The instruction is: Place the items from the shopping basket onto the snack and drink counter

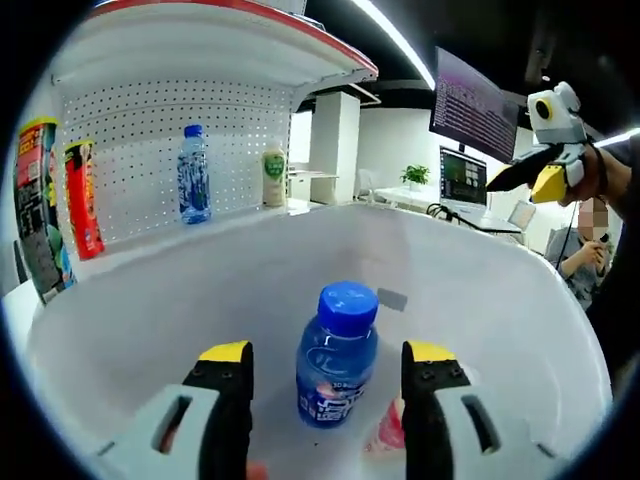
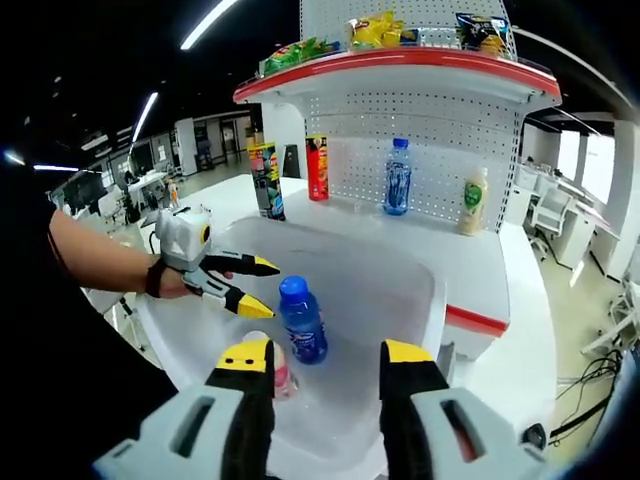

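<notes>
White basket [image 2: 420,290] below the shelf [image 2: 400,62], blue bottle [image 1: 336,355] standing inside. Left hand-held gripper [image 1: 325,385] open around bottle, not touching. Right hand-held gripper [image 2: 322,385] open, empty.

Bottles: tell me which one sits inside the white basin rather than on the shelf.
The blue-capped bottle stands in the basin, between the left tool tips. The clear water bottle and cream bottle stand on the shelf.

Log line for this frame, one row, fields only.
left hand-held gripper: open, straddling blue-capped bottle | bottle: upright in white basket | right hand-held gripper: open, above basket | shelf: bottles and cans placed
</notes>
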{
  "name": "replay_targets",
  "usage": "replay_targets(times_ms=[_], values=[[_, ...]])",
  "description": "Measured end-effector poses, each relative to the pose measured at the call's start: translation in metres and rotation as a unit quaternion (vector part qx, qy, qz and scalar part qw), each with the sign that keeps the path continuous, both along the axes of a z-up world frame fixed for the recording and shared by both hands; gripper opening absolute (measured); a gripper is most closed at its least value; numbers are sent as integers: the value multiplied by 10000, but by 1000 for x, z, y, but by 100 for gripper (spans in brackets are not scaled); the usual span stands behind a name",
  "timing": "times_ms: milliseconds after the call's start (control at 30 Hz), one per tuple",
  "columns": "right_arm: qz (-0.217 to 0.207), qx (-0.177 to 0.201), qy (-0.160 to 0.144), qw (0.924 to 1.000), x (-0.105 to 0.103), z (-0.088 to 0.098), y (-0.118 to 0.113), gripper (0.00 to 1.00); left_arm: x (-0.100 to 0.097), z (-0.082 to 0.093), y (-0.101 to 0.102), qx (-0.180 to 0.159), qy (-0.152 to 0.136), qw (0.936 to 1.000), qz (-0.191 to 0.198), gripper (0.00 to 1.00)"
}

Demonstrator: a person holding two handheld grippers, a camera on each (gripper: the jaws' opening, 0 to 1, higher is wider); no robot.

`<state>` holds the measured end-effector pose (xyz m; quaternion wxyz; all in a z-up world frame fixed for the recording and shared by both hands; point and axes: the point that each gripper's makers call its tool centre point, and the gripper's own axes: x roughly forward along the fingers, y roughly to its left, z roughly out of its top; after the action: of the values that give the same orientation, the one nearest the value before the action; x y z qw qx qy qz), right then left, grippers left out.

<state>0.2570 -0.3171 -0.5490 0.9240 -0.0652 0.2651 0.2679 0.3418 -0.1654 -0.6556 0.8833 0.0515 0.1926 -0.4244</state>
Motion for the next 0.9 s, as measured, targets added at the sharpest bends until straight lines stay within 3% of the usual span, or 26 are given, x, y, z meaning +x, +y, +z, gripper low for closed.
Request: replay_targets(times_ms=[500,700,900], values=[[-139,-14,39,9999,-1,-3,-11,38,10,-5,-18,-110,-273,9993,-213,57],[-172,-34,112,9998,0,-8,-13,38,14,3,-26,-356,-459,9977,-346,54],[-178,-69,170,9997,2,-10,-16,38,12,1,-40,-547,-465,9959,-559,51]])
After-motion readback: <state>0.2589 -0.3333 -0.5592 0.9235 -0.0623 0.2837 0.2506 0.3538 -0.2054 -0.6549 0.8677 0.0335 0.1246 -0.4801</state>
